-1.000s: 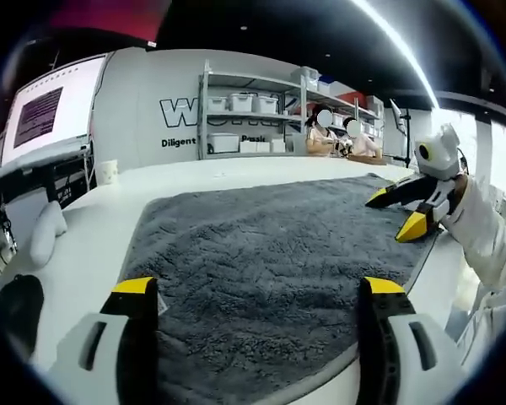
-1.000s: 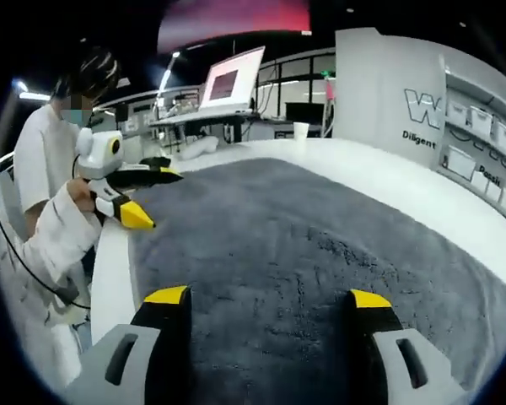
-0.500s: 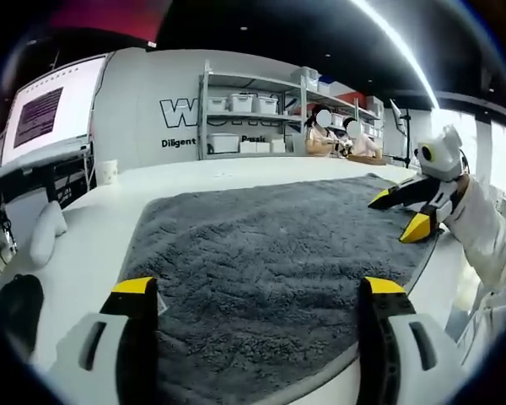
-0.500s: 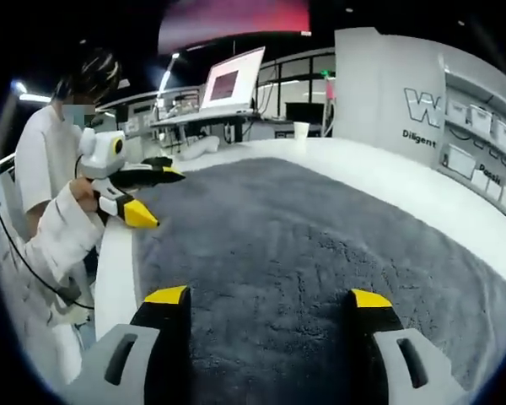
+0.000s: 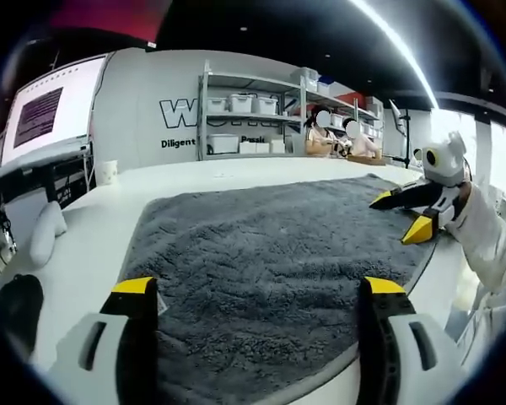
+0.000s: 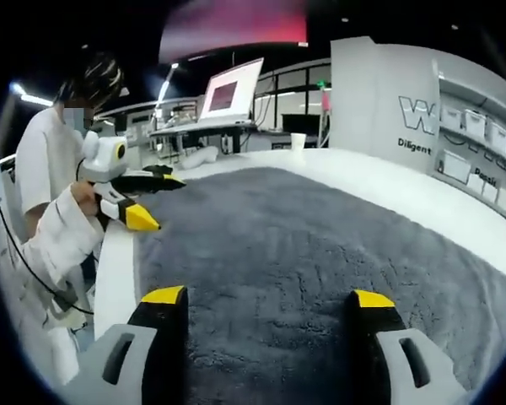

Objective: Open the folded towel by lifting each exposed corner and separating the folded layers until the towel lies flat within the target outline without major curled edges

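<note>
The grey towel (image 5: 270, 253) lies spread open on the white tabletop (image 5: 93, 245), filling the centre and lower half of the left gripper view; in the right gripper view the towel (image 6: 295, 253) runs from the lower centre up toward the middle of the frame. It appears already unfolded and largely flat. No target outline can be made out.

Risk, as a judgement: the near edge of the towel sits at or slightly past the tabletop edge at the bottom of the left gripper view. A pull toward the person could drag it over the edge or bunch the pile into a ridge. Closing a gripper on the thick nap instead of an edge could lift a single layer and curl the border.

Orientation: the long axis appears to run left to right across the left gripper view, and from bottom toward upper centre in the right gripper view.

The left gripper (image 5: 257, 291) is wide open and holds nothing, with its jaws over the near edge. The right gripper (image 6: 270, 302) is likewise wide open and empty above the towel. The left gripper (image 6: 148, 202) also appears at mid left of the right gripper view, and the right gripper (image 5: 405, 215) at mid right of the left gripper view.
</note>
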A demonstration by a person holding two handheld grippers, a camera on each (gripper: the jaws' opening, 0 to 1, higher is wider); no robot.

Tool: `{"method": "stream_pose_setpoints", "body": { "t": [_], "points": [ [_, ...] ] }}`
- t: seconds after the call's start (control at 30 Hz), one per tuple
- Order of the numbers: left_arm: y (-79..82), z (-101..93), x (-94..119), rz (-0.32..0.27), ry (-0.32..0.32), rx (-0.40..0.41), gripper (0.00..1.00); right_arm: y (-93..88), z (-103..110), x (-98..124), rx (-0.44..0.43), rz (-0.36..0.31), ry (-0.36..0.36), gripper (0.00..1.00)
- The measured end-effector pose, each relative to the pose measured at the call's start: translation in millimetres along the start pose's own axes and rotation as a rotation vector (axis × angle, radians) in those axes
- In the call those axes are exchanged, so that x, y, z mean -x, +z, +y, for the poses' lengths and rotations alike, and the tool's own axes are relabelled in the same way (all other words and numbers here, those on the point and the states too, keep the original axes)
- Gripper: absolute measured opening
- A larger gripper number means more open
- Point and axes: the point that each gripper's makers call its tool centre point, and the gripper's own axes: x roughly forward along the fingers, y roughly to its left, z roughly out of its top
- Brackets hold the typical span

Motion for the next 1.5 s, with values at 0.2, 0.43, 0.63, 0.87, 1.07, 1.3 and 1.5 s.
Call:
{"method": "stream_pose_setpoints", "body": {
  "t": [0.2, 0.43, 0.63, 0.87, 1.07, 1.3, 1.5],
  "points": [
    [0.1, -0.3, 0, 0.0, 0.0, 0.0, 0.98, 2.4, -3, 13, 0.047, -0.005, -0.064, 0.85],
    [0.0, -0.5, 0, -0.001, 0.002, -0.001, 0.98, -0.3, -20, 36, -0.025, -0.013, -0.135, 0.8],
    [-0.2, -0.6, 0, -0.002, 0.002, -0.001, 0.98, -18.7, -21, 46, -0.047, 0.035, -0.14, 0.83],
    [-0.2, -0.6, 0, -0.004, 0.004, -0.001, 0.99, -25.6, -19, 47, -0.09, 0.048, -0.14, 0.82],
    [-0.5, -0.6, 0, -0.004, 0.005, -0.001, 0.99, -26.8, -18, 49, -0.092, 0.033, -0.153, 0.82],
    [-0.6, -0.7, 0, -0.005, 0.007, 0.0, 0.99, -27.1, -17, 51, -0.095, 0.011, -0.164, 0.82],
    [-0.8, -0.5, 0, -0.006, 0.006, 0.0, 0.99, -26.5, -17, 51, -0.09, 0.021, -0.156, 0.83]
  ]
}}
